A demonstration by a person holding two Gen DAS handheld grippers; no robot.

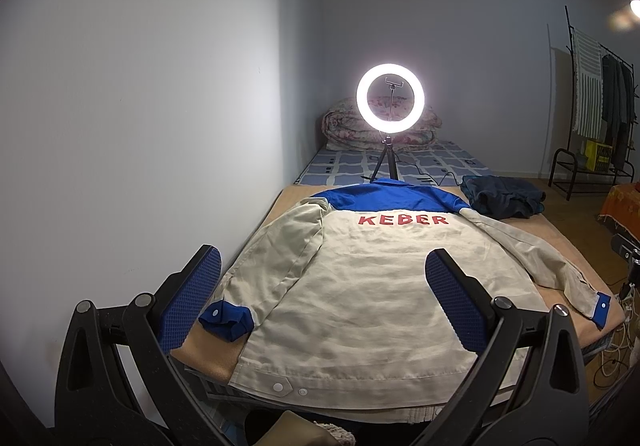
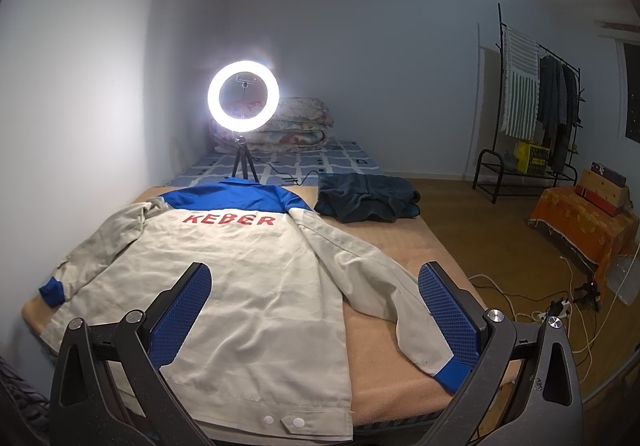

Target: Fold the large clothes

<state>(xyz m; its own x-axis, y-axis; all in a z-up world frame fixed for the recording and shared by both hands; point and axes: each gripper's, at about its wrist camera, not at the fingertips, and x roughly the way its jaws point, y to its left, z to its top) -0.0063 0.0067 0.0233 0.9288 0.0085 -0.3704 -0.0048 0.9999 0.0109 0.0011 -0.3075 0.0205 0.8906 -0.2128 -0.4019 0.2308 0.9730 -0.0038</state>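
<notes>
A beige work jacket (image 1: 352, 286) with blue shoulders, blue cuffs and red "KEBER" lettering lies back-up and spread flat on a tan blanket on the bed (image 1: 208, 350). It also shows in the right wrist view (image 2: 248, 286). Its left sleeve lies along the body, cuff (image 1: 226, 320) near the hem. Its right sleeve (image 2: 384, 286) angles out to the near right. My left gripper (image 1: 320, 298) hovers open over the jacket's lower left. My right gripper (image 2: 316, 306) hovers open over the lower right, holding nothing.
A lit ring light (image 1: 390, 98) on a tripod stands on the bed behind the collar. A dark folded garment (image 2: 366, 198) lies at the far right of the blanket. Folded quilts (image 2: 292, 126), a clothes rack (image 2: 536, 106), an orange-covered stand (image 2: 588, 226), floor cables (image 2: 560, 310).
</notes>
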